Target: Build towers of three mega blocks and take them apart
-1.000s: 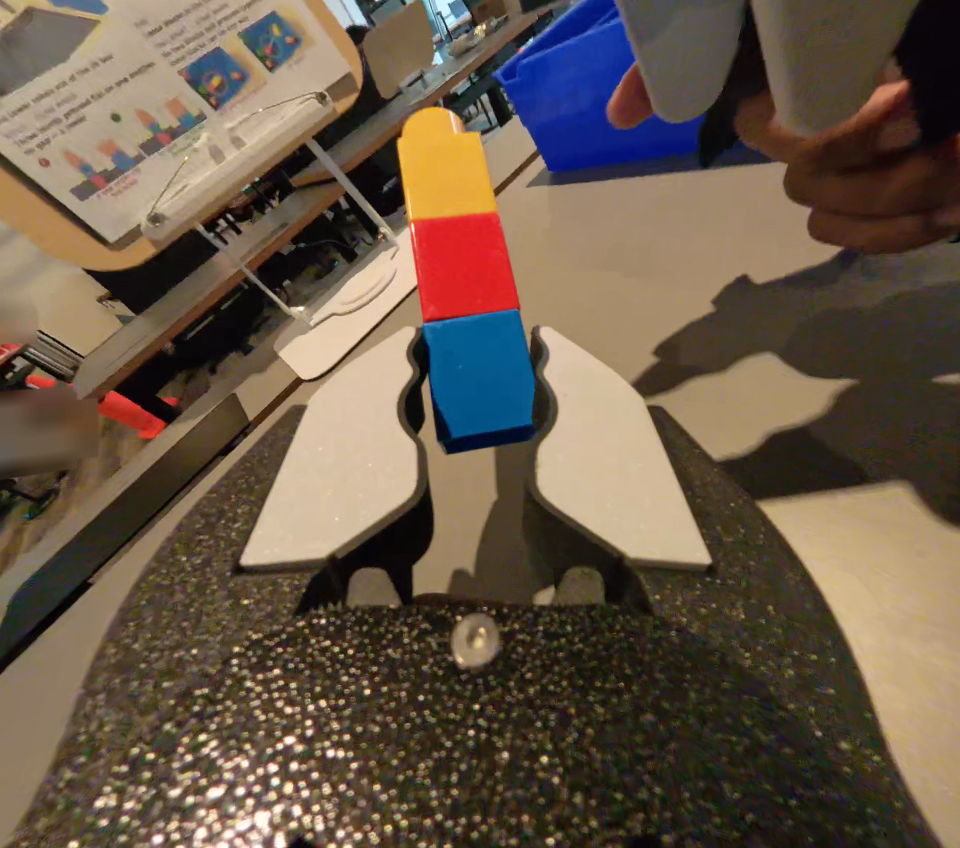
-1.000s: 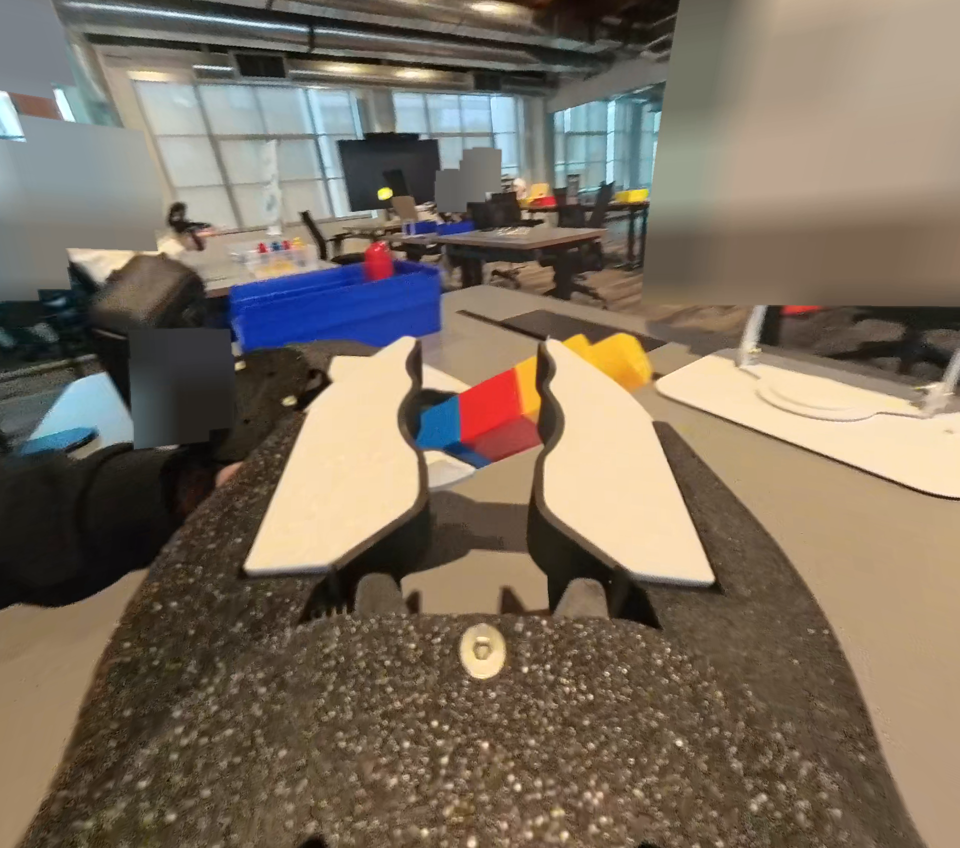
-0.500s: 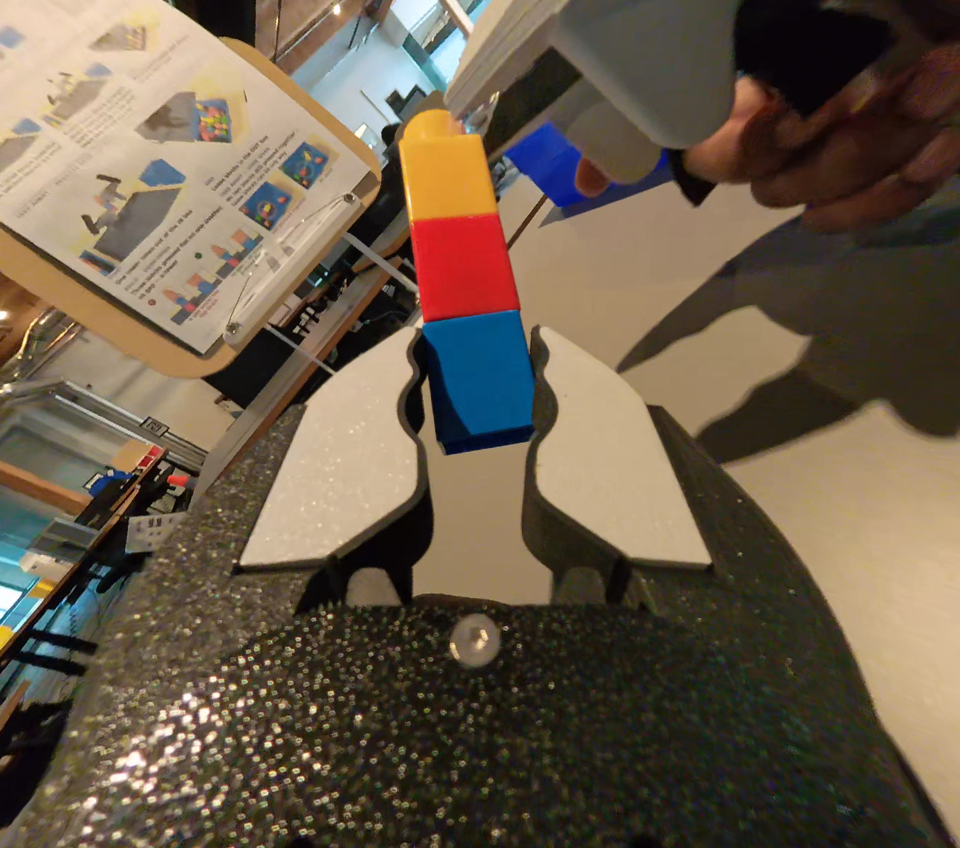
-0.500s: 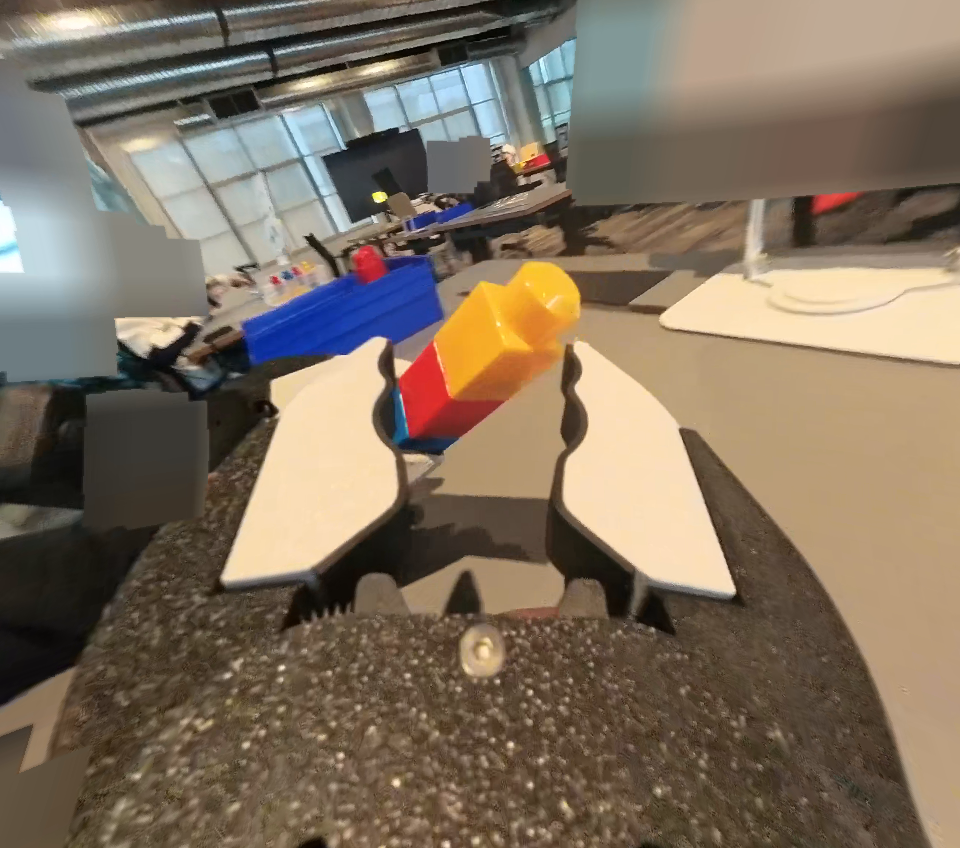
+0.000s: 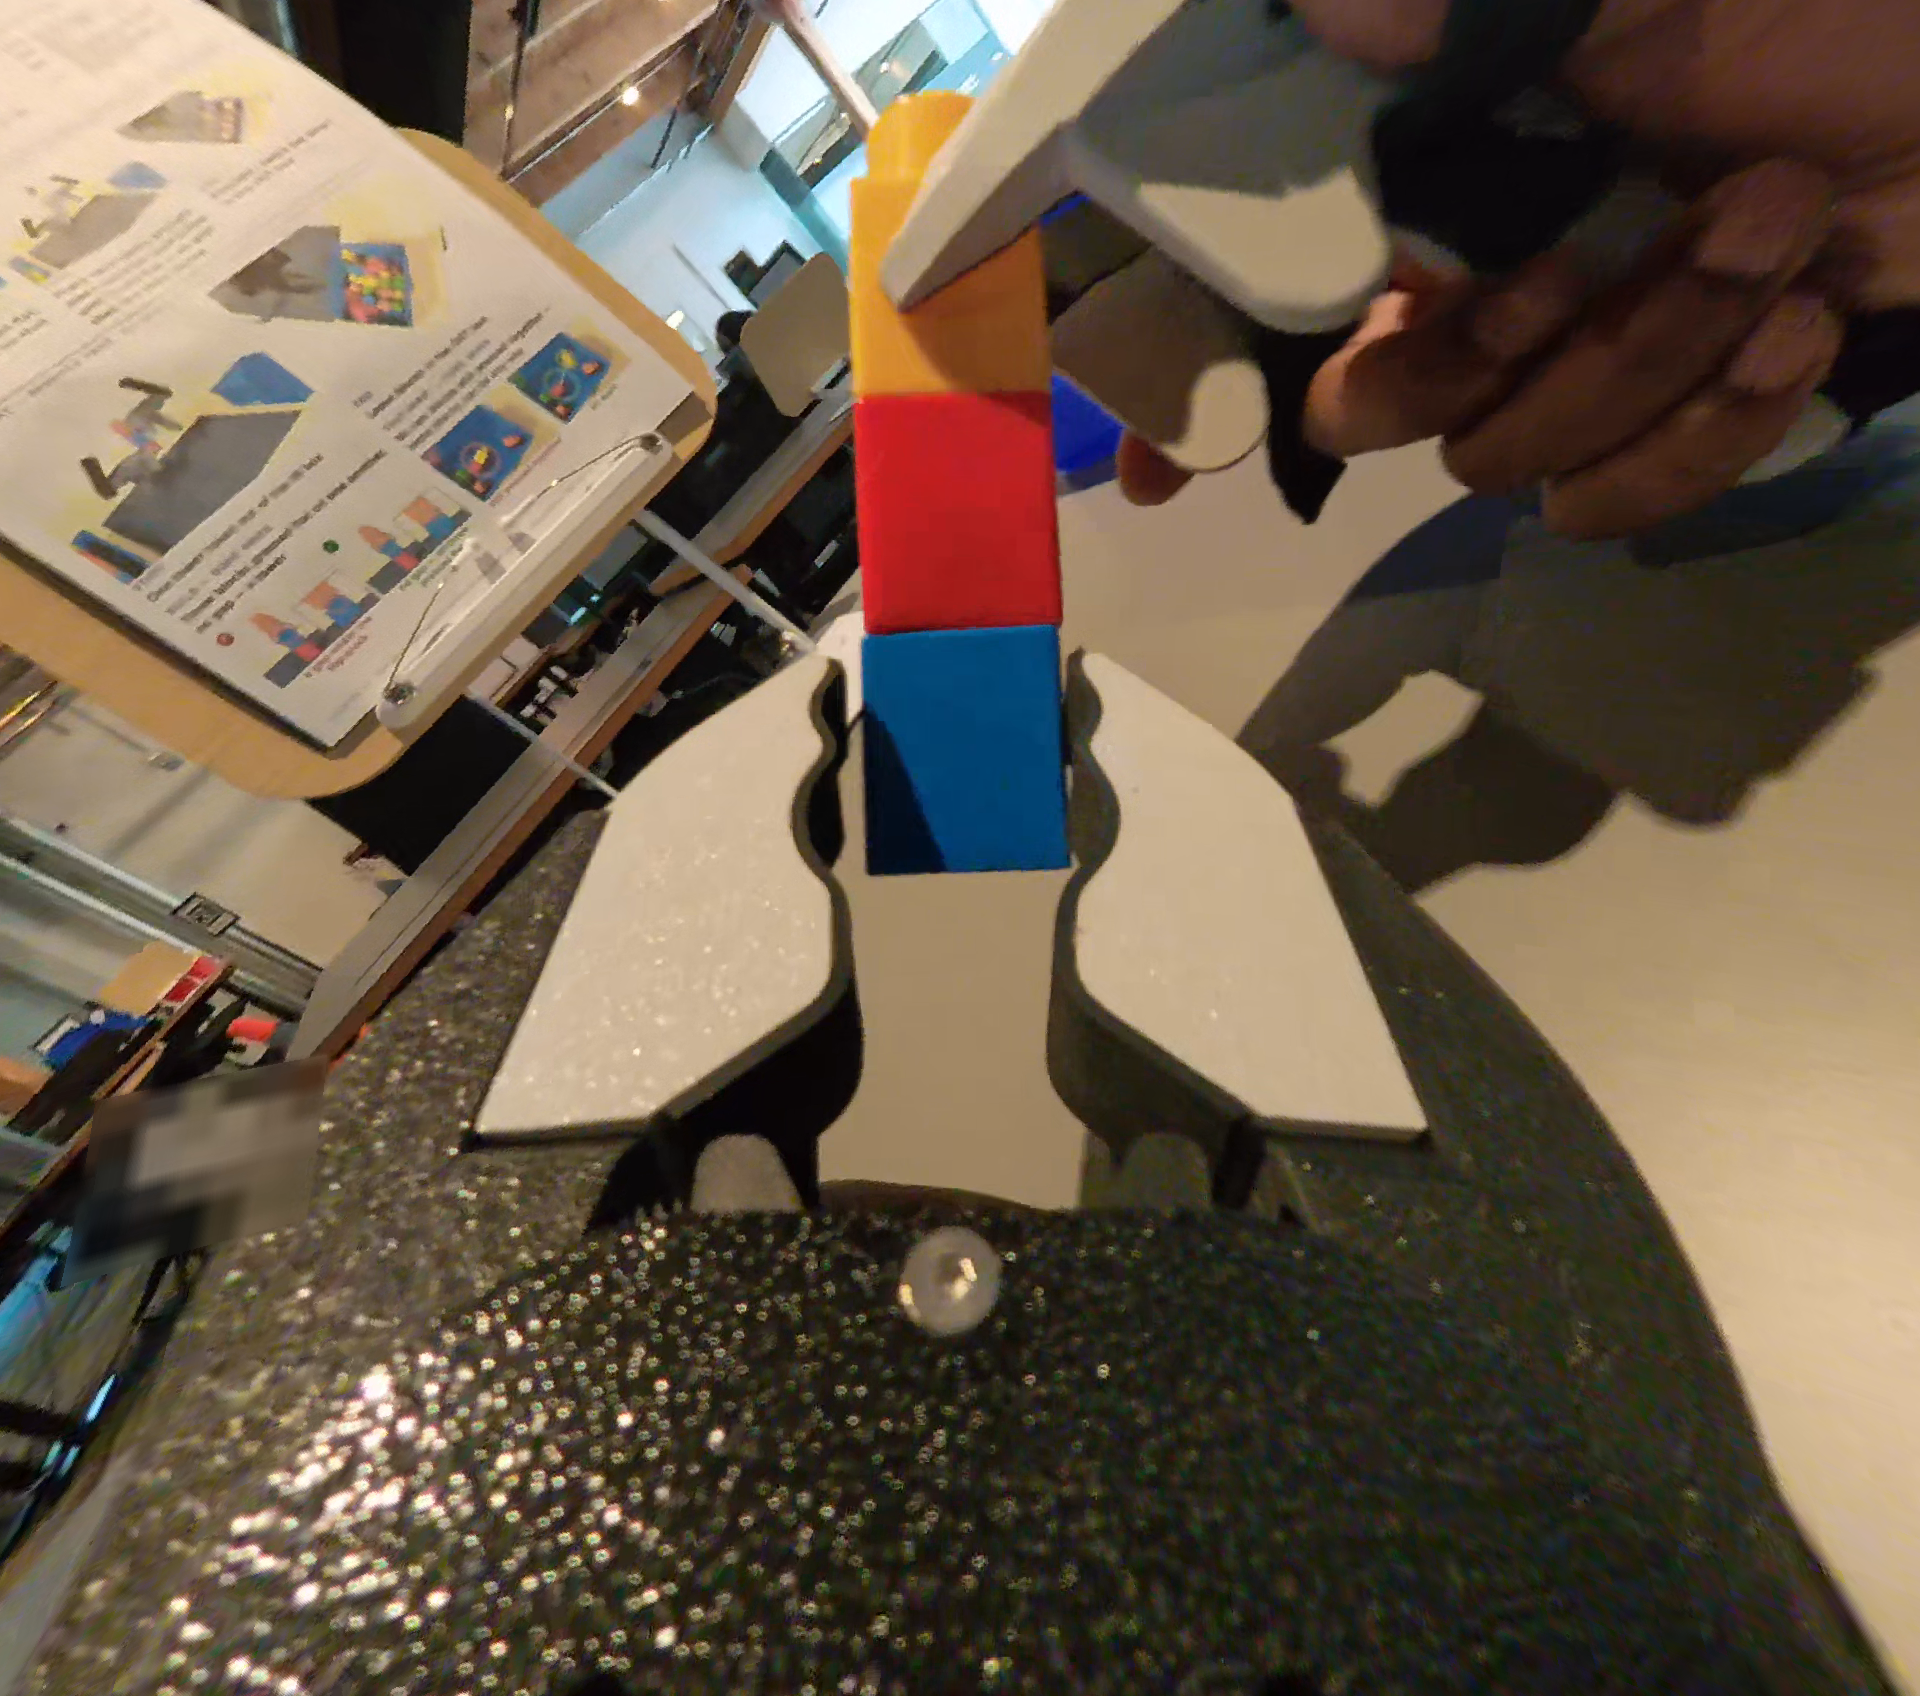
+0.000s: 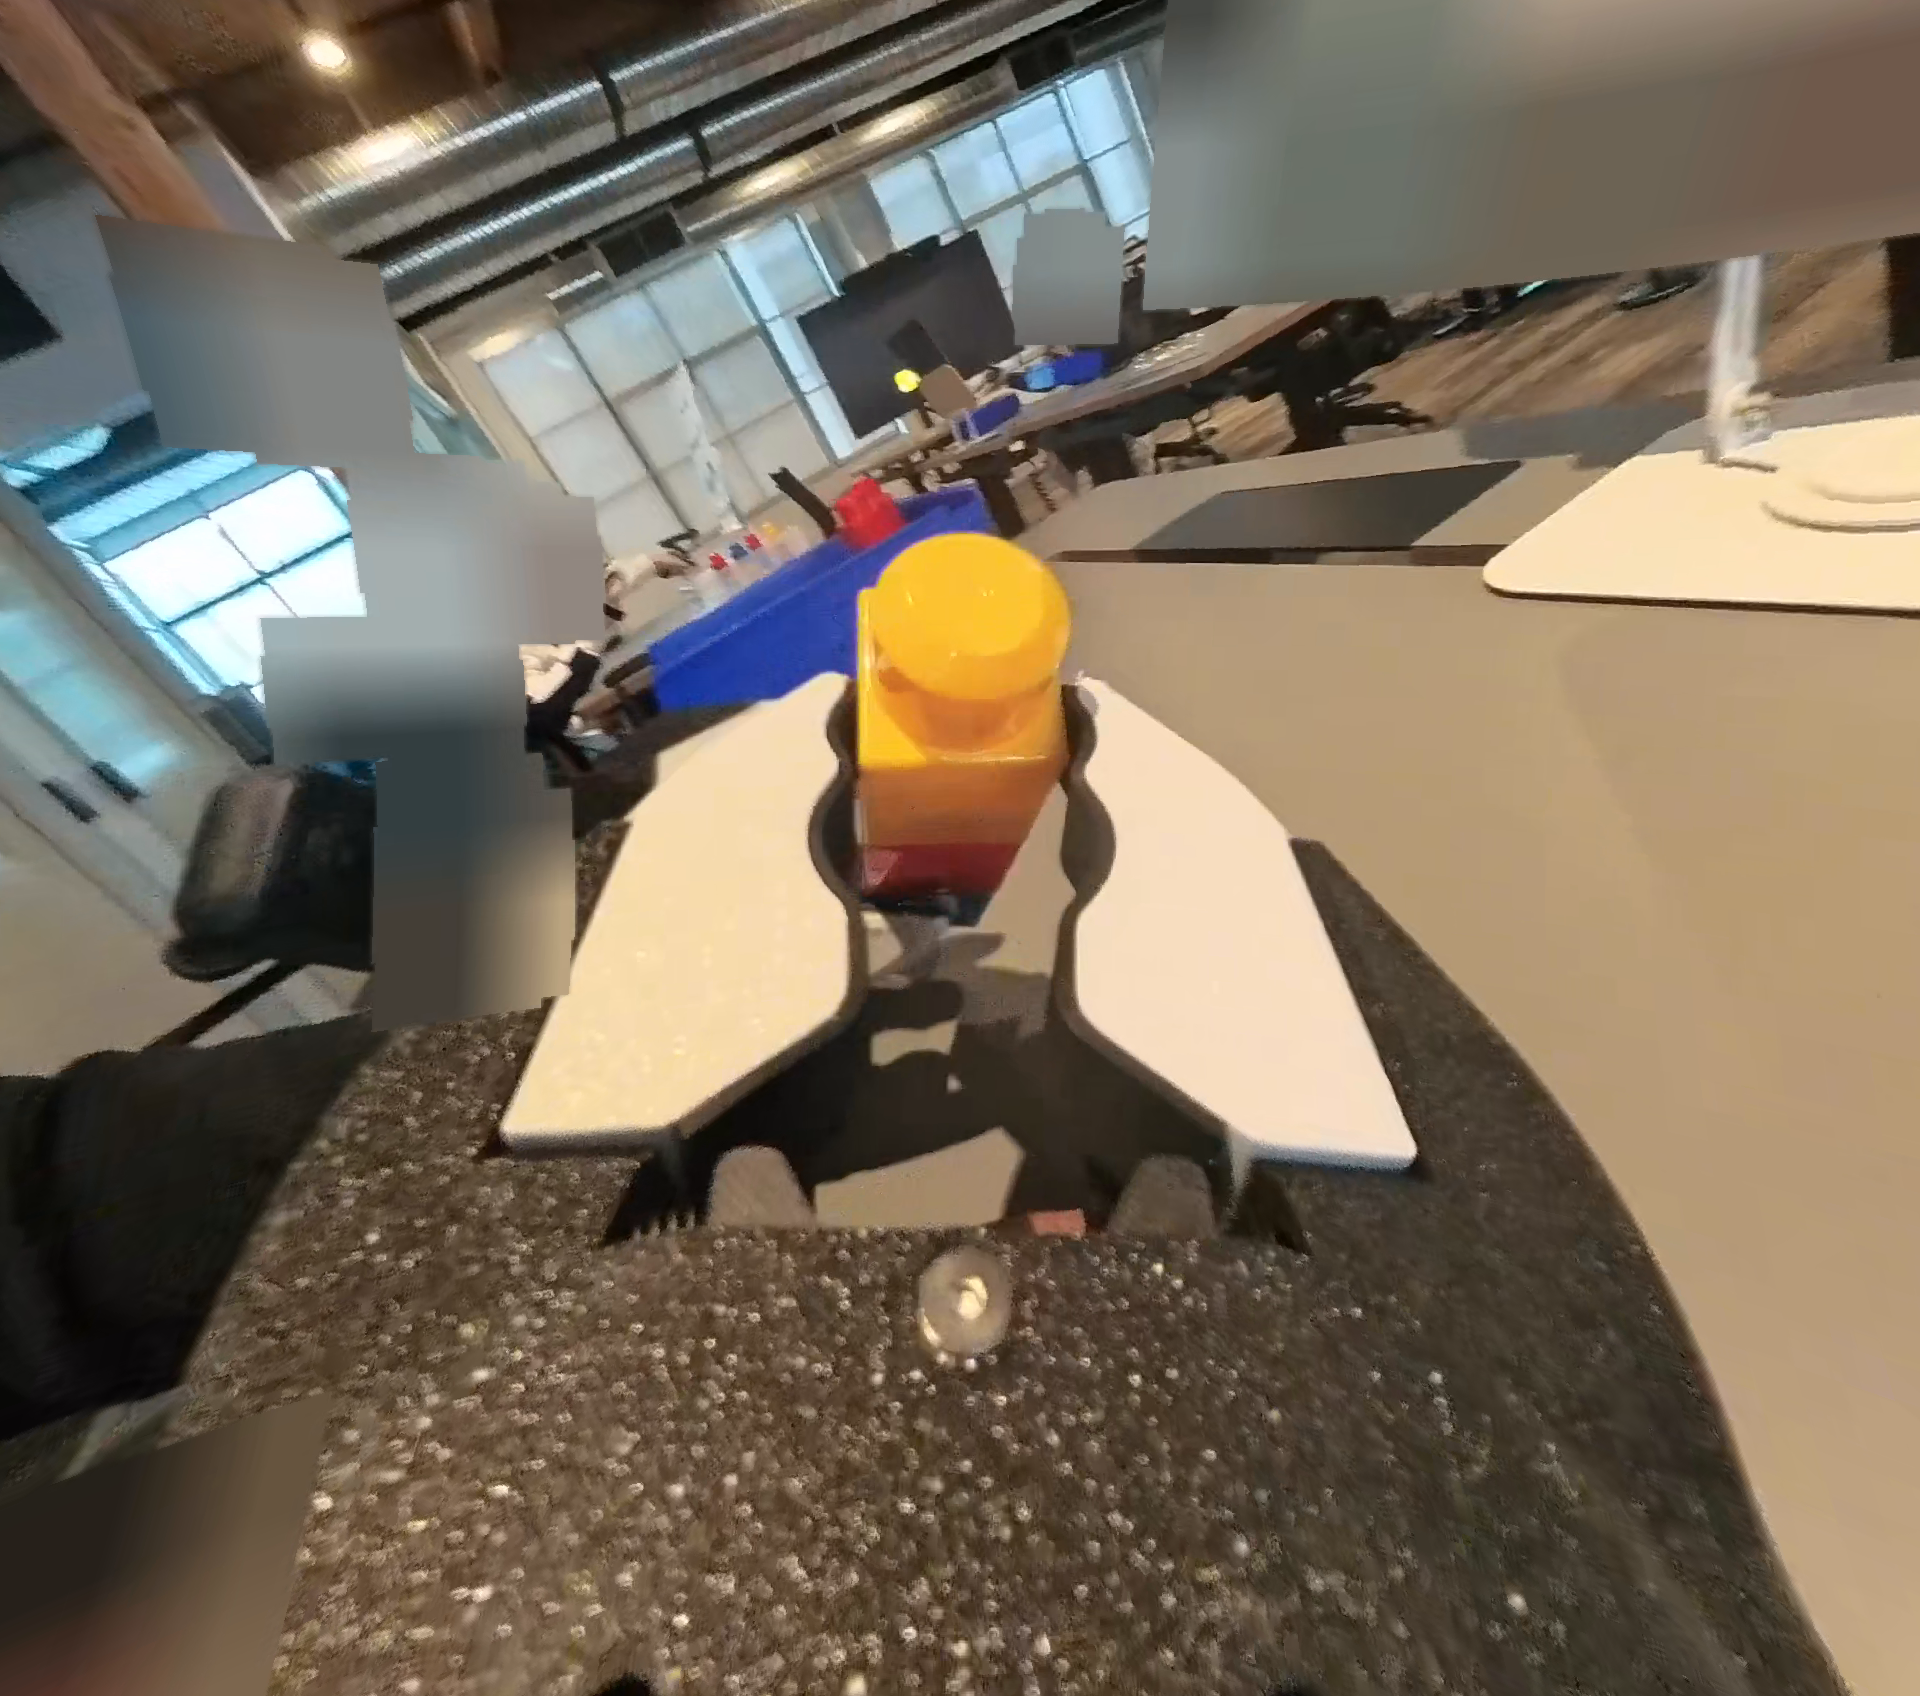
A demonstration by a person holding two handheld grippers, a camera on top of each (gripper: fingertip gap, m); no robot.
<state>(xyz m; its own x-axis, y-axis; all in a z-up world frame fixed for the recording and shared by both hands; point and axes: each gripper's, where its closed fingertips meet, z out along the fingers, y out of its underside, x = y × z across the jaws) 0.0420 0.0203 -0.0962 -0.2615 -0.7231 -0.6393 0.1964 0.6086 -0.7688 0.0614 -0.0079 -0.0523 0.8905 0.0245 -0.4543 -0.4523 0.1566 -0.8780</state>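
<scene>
- Since the earlier frames your right gripper point(image 6: 961, 737) has swung in from beside the tower and now straddles the yellow block point(image 6: 961, 742), while the tower has tipped up in your left gripper, away from the grey table point(image 5: 1662, 1075).
- The grey table fills the right of both views; a blue bin point(image 6: 790, 623) with a red block point(image 6: 868, 508) in it sits at its far side.
- A tilted instruction sheet on a wooden clipboard point(image 5: 260, 358) stands to the left in the left wrist view.
- Your right hand point(image 5: 1621, 192) wraps the right gripper's handle, just beside the tower's top.
- Your left gripper point(image 5: 961, 747) is clamped on the blue block point(image 5: 966, 747), holding the three-block tower in the air.
- The red block point(image 5: 956, 508) sits in the middle, pressed onto the blue one.
- The yellow block tops the tower; your right gripper's fingers lie against both its sides, closed on it.
</scene>
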